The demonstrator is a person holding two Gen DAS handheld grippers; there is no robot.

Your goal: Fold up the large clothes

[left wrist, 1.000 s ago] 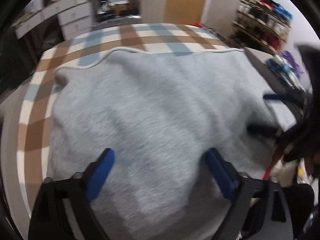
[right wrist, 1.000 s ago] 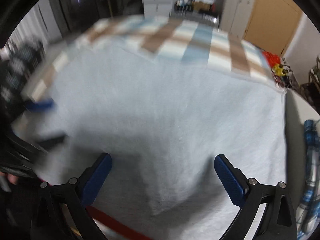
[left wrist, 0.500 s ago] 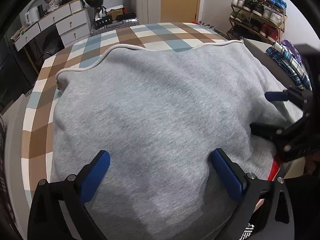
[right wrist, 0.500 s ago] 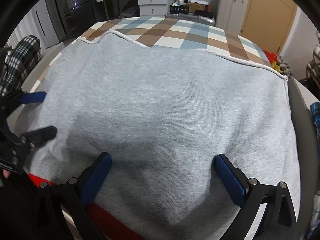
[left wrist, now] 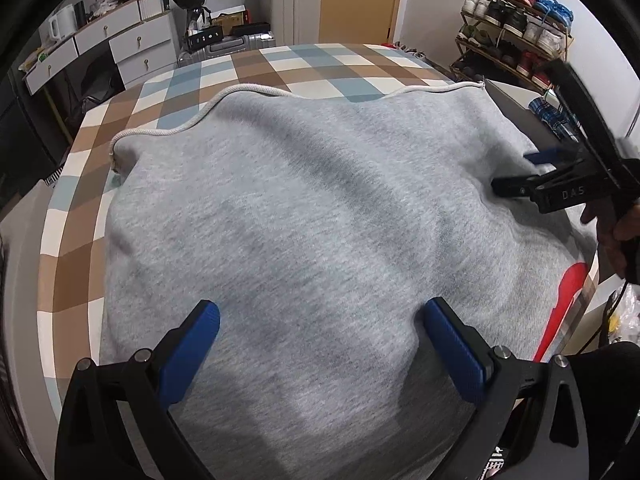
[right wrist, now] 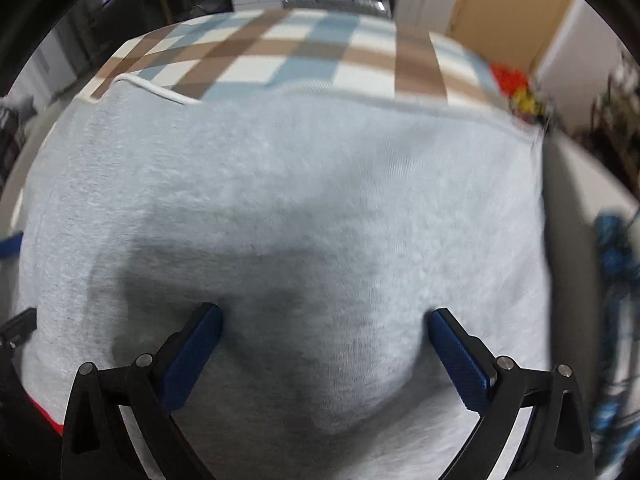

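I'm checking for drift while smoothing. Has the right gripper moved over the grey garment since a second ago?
Yes. In the left wrist view the right gripper now sits higher and further up the grey garment, toward the shoe rack.

Sweatshirt (left wrist: 304, 208) flat on bed (left wrist: 280, 64), cupboard (left wrist: 294, 0) behind, shoe rack (left wrist: 516, 32) far right.

The left gripper (left wrist: 318, 344) points steeply downward with its jaws spread wide; they have just been opening, and nothing is pinched between the blue pads (left wrist: 188, 354). The right gripper (right wrist: 324, 354) also tilts steeply down, its two blue pads (right wrist: 460, 360) standing far apart and gripping nothing. In the left wrist view the right gripper (left wrist: 532, 174) shows from the side at the right edge, its fingers apart, with a hand (left wrist: 612, 232) wrapped around its handle.
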